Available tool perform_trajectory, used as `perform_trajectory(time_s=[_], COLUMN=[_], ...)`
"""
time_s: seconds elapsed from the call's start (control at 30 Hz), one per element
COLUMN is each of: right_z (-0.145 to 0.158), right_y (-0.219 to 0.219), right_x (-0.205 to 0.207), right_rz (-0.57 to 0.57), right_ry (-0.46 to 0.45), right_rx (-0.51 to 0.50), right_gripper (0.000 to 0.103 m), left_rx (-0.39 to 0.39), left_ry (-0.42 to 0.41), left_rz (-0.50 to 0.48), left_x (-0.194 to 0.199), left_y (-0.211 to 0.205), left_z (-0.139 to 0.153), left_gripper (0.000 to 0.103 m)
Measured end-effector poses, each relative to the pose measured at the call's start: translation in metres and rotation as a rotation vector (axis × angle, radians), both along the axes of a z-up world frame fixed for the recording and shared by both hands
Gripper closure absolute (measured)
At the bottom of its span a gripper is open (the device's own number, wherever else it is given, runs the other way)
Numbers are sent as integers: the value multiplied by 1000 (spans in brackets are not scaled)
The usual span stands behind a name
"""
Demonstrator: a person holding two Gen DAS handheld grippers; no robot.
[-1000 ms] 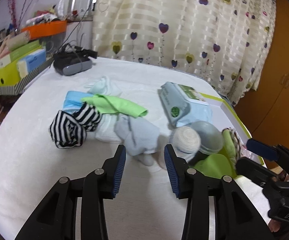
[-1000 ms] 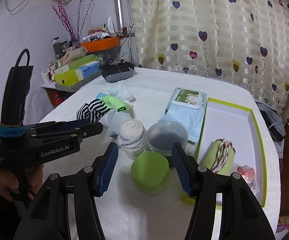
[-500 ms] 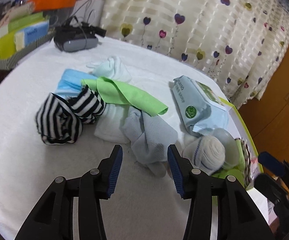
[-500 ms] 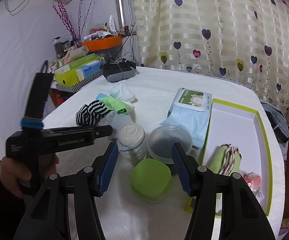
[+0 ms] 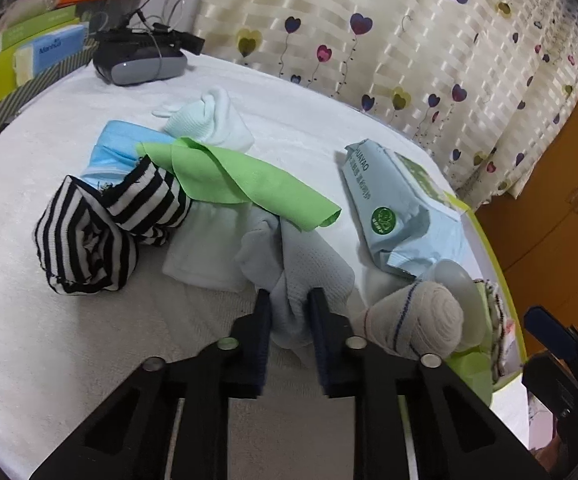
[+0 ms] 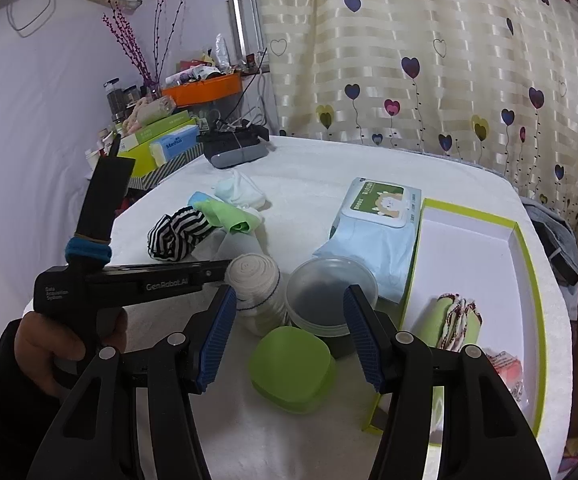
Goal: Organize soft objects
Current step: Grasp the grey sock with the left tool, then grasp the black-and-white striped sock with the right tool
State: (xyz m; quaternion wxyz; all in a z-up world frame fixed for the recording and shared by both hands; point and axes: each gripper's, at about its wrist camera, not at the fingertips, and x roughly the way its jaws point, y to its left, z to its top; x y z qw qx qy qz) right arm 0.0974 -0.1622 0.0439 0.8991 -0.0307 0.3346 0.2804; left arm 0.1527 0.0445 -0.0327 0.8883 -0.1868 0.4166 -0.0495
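Note:
A heap of soft things lies on the white table: a black-and-white striped sock point(image 5: 89, 240), a green cloth point(image 5: 249, 180), a white sock point(image 5: 213, 120) and a pale blue sock point(image 5: 317, 268). My left gripper point(image 5: 289, 300) is closing on the near end of the pale blue sock, and its pads pinch the fabric. A rolled white sock point(image 5: 421, 320) stands just to its right. My right gripper point(image 6: 290, 294) stays open above a green lidded container point(image 6: 291, 368) and a clear bowl point(image 6: 329, 296), with nothing held.
A green-edged white box point(image 6: 481, 248) at the right holds a rolled green cloth point(image 6: 453, 320). A pack of wipes point(image 6: 373, 224) lies beside it. A dark device point(image 6: 235, 150) and stacked boxes point(image 6: 157, 144) stand at the far left edge. A hand point(image 6: 45, 344) holds the left tool.
My left gripper has moved forward and down to the sock heap, and its jaws have gone from wide open to pinching the pale blue sock. The right gripper has kept still.

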Motion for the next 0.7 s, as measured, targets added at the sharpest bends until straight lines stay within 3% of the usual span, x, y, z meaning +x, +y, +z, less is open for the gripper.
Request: perform_trajectory(time_s=[0.33, 0.7], right_z=[8, 10], right_y=[17, 63], right_x=[-6, -15], right_rz=[26, 109], right_ry=[-26, -37], right_rx=[-12, -32], right_gripper=[46, 46], left_rx=[3, 28], left_ry=[-44, -70], left_rz=[4, 81], left_x=[-34, -75], left_y=[21, 63], left_z=[13, 17], left_gripper=[93, 93])
